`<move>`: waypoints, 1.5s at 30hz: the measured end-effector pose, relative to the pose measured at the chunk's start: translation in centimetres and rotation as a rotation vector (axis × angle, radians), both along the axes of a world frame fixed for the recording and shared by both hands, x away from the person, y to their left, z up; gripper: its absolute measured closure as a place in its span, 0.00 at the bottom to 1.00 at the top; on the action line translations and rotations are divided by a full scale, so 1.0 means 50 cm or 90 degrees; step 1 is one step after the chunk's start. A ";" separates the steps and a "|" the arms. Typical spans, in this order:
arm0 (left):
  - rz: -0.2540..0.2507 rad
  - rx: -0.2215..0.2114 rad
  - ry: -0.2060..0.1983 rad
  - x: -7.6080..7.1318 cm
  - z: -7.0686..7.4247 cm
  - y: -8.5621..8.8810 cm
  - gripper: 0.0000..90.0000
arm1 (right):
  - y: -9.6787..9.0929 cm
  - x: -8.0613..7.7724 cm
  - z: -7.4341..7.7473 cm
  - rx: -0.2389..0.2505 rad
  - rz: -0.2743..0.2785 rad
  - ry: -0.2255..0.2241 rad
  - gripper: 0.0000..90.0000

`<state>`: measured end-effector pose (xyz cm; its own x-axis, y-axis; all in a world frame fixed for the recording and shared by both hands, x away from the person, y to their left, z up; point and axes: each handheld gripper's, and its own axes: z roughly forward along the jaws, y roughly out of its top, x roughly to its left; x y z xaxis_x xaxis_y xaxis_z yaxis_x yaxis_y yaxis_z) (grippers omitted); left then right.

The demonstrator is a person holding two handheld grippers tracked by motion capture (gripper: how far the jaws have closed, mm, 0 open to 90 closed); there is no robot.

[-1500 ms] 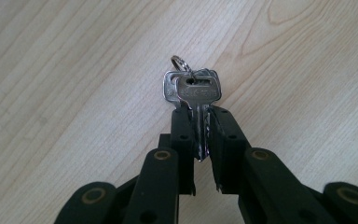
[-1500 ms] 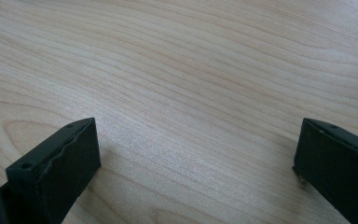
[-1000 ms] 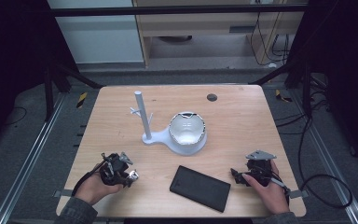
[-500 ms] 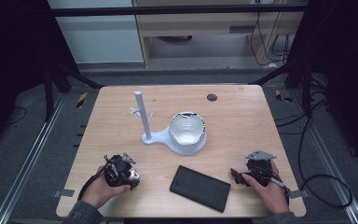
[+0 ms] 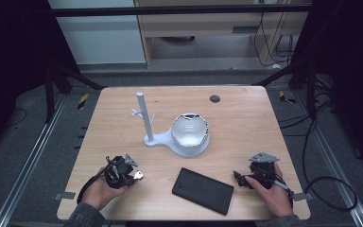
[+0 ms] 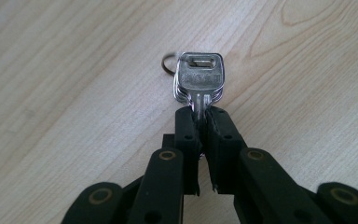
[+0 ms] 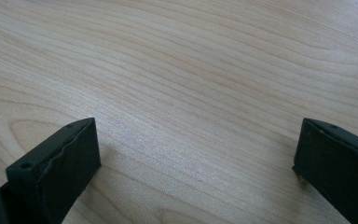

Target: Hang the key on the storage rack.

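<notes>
My left gripper [image 5: 131,175] lies low on the table's front left, held in a hand. Its jaws have just been closing and are shut on the blade of a silver key [image 6: 199,77]. The key's head sticks out past the fingertips, with a second key and a thin ring [image 6: 168,63] behind it. In the high view the key [image 5: 138,175] glints just right of the gripper. At the front right my right gripper [image 5: 238,177] rests in the other hand. In its own view the right gripper [image 7: 198,154] stands open, jaws wide apart over bare wood.
A white stand [image 5: 142,118] with an upright post and a joined bowl [image 5: 189,134] sits mid-table. A flat black case [image 5: 202,190] lies at the front between the hands. A small dark disc [image 5: 214,99] is at the back. The table's front edge [image 5: 179,219] is close.
The left hand has shifted a touch on the spot. The right hand, the stand and the black case are where they were.
</notes>
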<state>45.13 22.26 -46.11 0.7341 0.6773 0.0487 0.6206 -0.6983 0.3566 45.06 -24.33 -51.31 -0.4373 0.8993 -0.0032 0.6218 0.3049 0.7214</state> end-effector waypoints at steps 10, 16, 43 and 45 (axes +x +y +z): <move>-0.008 0.003 -0.025 0.003 0.057 0.002 0.93 | 0.001 0.000 0.000 0.000 0.002 0.000 0.00; -0.013 -0.007 -0.042 0.002 0.105 0.007 0.93 | 0.001 0.000 0.000 0.001 0.003 0.001 0.00; -0.014 -0.021 -0.122 0.041 0.368 0.003 0.93 | 0.004 0.000 0.000 -0.001 0.004 0.000 0.00; -0.003 -0.023 -0.133 0.053 0.393 0.004 0.93 | 0.004 0.000 0.000 -0.002 0.005 -0.001 0.00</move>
